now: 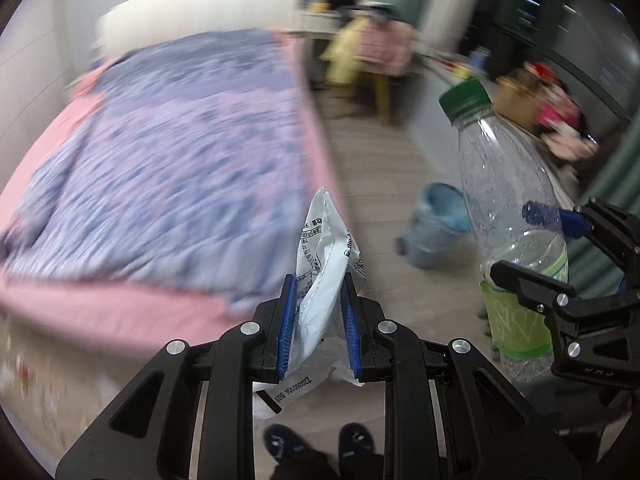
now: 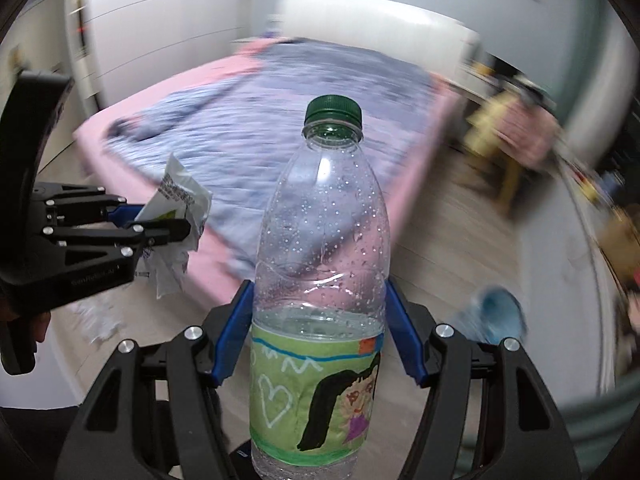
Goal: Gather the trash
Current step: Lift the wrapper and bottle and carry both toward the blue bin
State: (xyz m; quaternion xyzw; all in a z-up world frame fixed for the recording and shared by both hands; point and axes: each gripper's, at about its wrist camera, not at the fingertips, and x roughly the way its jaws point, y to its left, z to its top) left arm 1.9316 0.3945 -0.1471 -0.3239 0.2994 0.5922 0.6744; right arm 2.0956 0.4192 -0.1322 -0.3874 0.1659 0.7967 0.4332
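My left gripper [image 1: 318, 292] is shut on a crumpled white plastic wrapper [image 1: 326, 268] with black print, held upright in the air. It also shows at the left of the right wrist view, where the left gripper [image 2: 160, 218] holds the wrapper [image 2: 178, 216]. My right gripper [image 2: 320, 304] is shut on a clear plastic bottle [image 2: 320, 264] with a green cap and a green drawn label, held upright. In the left wrist view the right gripper [image 1: 520, 240] and bottle [image 1: 508, 216] are at the right. A light blue trash bin [image 1: 436, 224] stands on the floor beyond; it also shows in the right wrist view [image 2: 496, 312].
A bed [image 1: 180, 152] with a blue-and-pink cover fills the left. A yellow chair [image 1: 368, 64] draped with clothes stands at the back. Cluttered shelves [image 1: 540, 100] line the right wall. Wooden floor [image 1: 380, 184] runs between bed and bin. My dark slippers [image 1: 320, 444] show below. Background is motion-blurred.
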